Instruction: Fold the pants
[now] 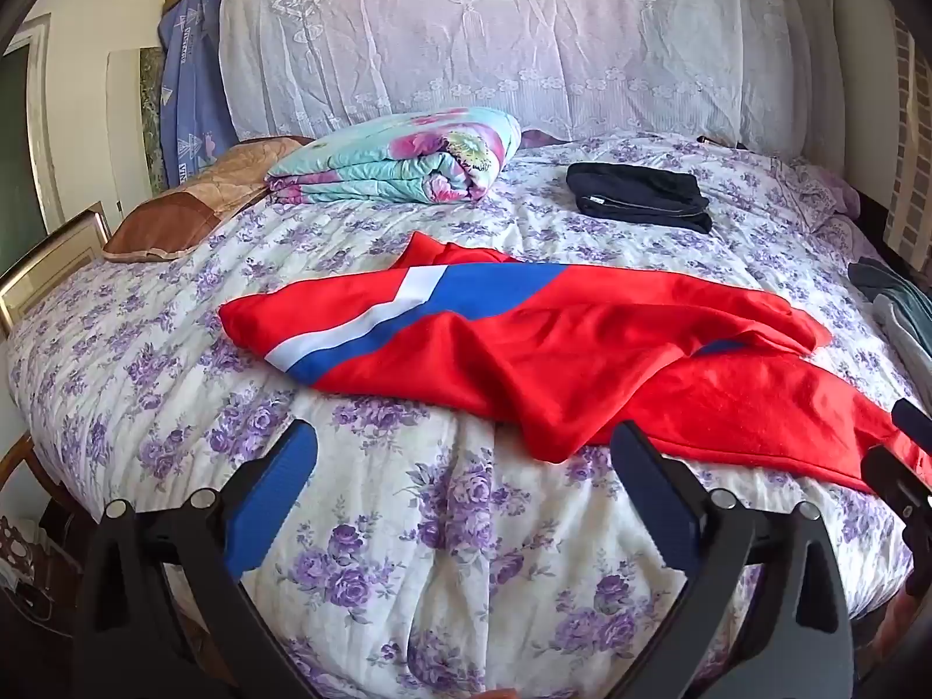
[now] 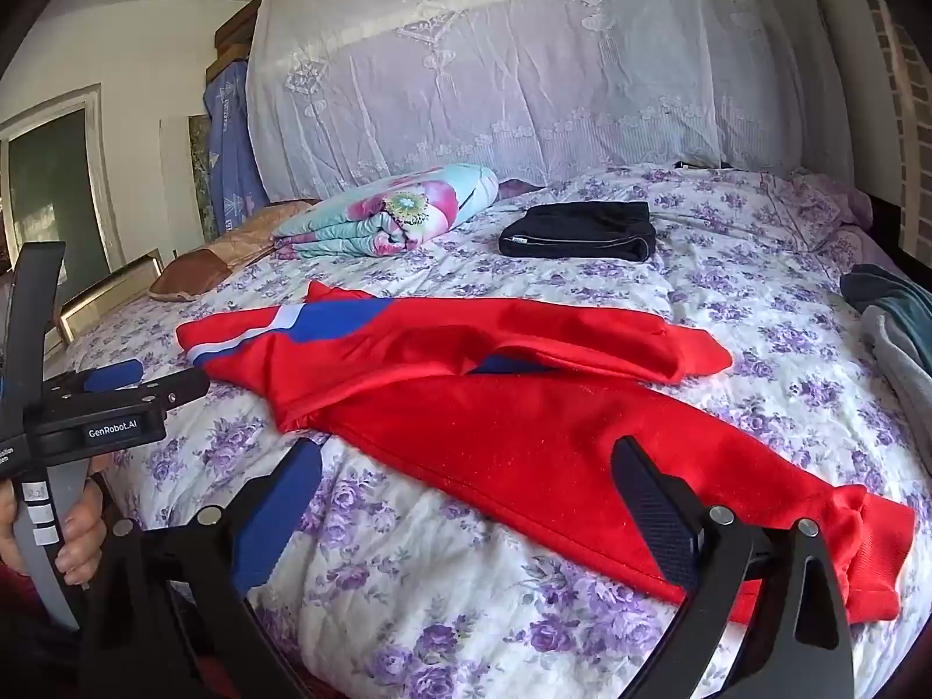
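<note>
The red pants (image 2: pixel 524 408) with a blue and white stripe lie loosely spread across the near half of the bed, on the purple-flowered quilt (image 1: pixel 442 524), one leg lying crooked over the other; in the right wrist view the nearer leg runs down to the right toward a bunched cuff close to the bed's edge. The left gripper (image 1: pixel 466 454) hovers above bare quilt just in front of the pants, its fingers spread wide with nothing between them; the right gripper (image 2: pixel 466 477) hangs over the nearer leg, fingers likewise wide apart and gripping nothing, though the right finger (image 2: pixel 652 512) overlaps the red cloth in view; whether it touches cannot be told. Farther back lie a folded black garment (image 1: pixel 638 195) and a rolled floral blanket (image 1: pixel 396 160); a lace-draped headboard (image 1: pixel 524 41) stands behind.
</note>
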The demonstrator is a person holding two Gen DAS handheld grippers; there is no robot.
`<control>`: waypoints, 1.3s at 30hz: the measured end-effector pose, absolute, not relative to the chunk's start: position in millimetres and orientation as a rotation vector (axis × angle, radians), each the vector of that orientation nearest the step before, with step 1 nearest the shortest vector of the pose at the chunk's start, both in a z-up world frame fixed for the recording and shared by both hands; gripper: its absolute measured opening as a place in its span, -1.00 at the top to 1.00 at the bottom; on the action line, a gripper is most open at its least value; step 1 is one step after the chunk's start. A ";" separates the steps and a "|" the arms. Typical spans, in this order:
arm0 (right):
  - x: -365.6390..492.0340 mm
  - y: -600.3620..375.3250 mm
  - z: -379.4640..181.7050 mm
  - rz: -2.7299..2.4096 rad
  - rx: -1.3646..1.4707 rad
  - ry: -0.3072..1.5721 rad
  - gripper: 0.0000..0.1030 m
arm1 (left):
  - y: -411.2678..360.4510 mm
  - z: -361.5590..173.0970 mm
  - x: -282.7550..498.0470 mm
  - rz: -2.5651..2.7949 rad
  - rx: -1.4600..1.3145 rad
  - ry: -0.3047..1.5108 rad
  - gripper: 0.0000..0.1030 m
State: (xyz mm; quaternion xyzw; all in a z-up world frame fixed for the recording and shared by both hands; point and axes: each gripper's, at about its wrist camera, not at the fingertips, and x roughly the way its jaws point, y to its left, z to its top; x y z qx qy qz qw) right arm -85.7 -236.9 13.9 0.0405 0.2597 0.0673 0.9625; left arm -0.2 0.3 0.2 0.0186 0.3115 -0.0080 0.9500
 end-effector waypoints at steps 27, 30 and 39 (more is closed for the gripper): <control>-84.3 -237.6 7.7 0.146 0.104 0.546 -0.93 | 4.3 -3.1 -1.7 -0.018 0.034 0.640 -0.91; -84.1 -237.4 7.7 0.145 0.105 0.547 -0.93 | 3.0 -4.8 -4.7 -0.022 0.029 0.645 -0.91; -83.5 -237.7 7.6 0.145 0.105 0.552 -0.93 | 5.5 -8.7 -1.1 -0.023 0.026 0.650 -0.91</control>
